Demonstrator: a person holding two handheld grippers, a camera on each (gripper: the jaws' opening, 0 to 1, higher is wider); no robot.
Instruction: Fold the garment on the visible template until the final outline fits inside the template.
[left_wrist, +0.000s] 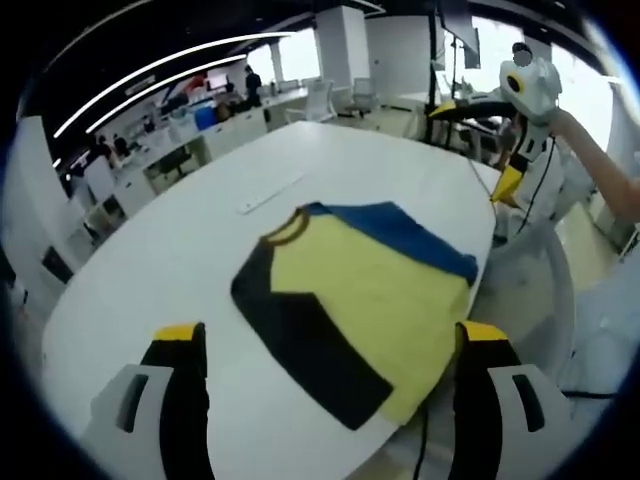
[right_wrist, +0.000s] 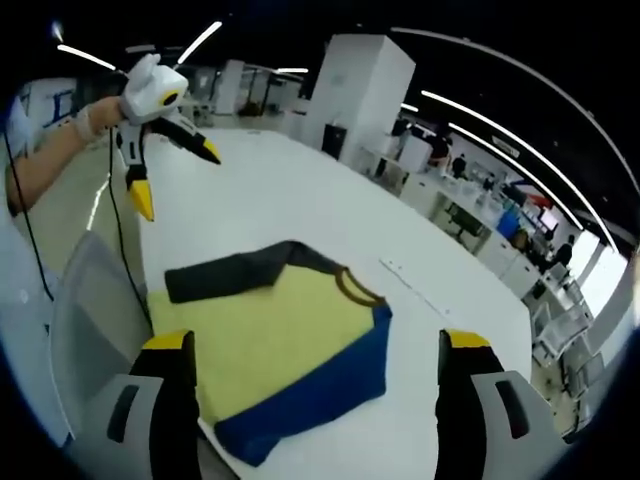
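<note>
From the left gripper view we look down from high up and a little way back, along our left gripper (left_wrist: 330, 345) at the shirt (left_wrist: 355, 300) on the white table (left_wrist: 150, 270). From the right gripper view we look the same way along our right gripper (right_wrist: 315, 355), from the other side. Both views share the shirt and table, and each sees the other gripper held up off to its side.

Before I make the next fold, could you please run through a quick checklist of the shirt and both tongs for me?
1. Left tongs open and free of cloth: ok.
2. Right tongs open and free of cloth: ok.
3. T-shirt fully on the white table: not ok, its yellow hem sits at the near edge.
4. Sleeves folded in: ok, dark sleeve and blue sleeve lie over the yellow body.
5. Template outline visible: cannot tell.
</note>
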